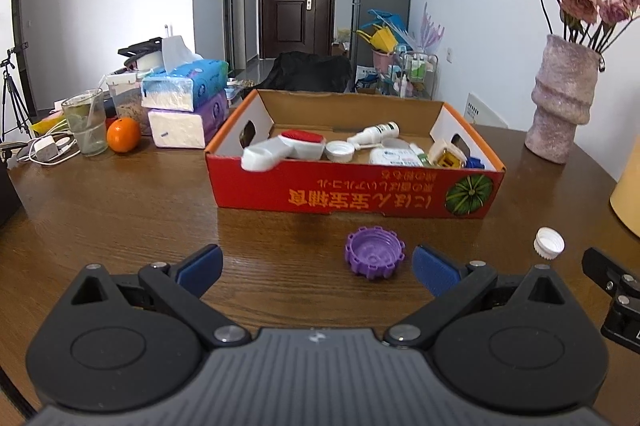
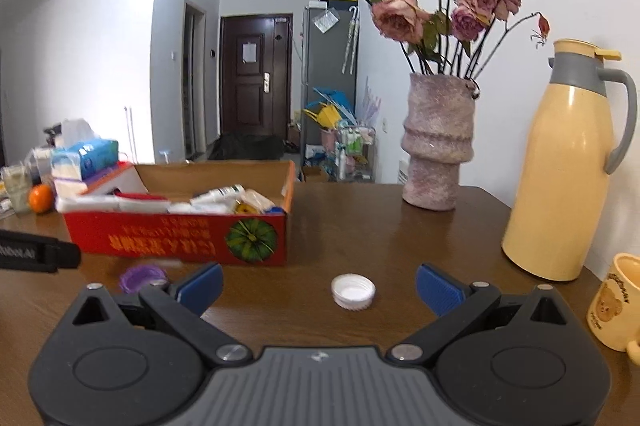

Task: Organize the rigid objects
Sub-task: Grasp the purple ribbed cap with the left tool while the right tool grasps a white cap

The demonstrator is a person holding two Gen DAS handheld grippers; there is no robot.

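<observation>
A purple ridged cap (image 1: 374, 252) lies mouth-up on the wooden table, just ahead of my left gripper (image 1: 318, 266), which is open and holds nothing. A white cap (image 2: 353, 291) lies between and slightly ahead of the blue pads of my right gripper (image 2: 319, 286), also open and empty. The same white cap (image 1: 549, 243) shows at the right in the left wrist view, and the purple cap (image 2: 142, 277) shows blurred at the left in the right wrist view. Behind both caps stands a red cardboard box (image 1: 352, 194) holding bottles, lids and other small items.
A pink vase (image 2: 436, 142) with dried roses, a cream thermos (image 2: 568, 162) and a yellow mug (image 2: 618, 310) stand on the right. Tissue packs (image 1: 184, 106), a glass (image 1: 86, 122) and an orange (image 1: 123, 134) sit at the left. Part of the other gripper (image 1: 612, 290) shows at the right edge.
</observation>
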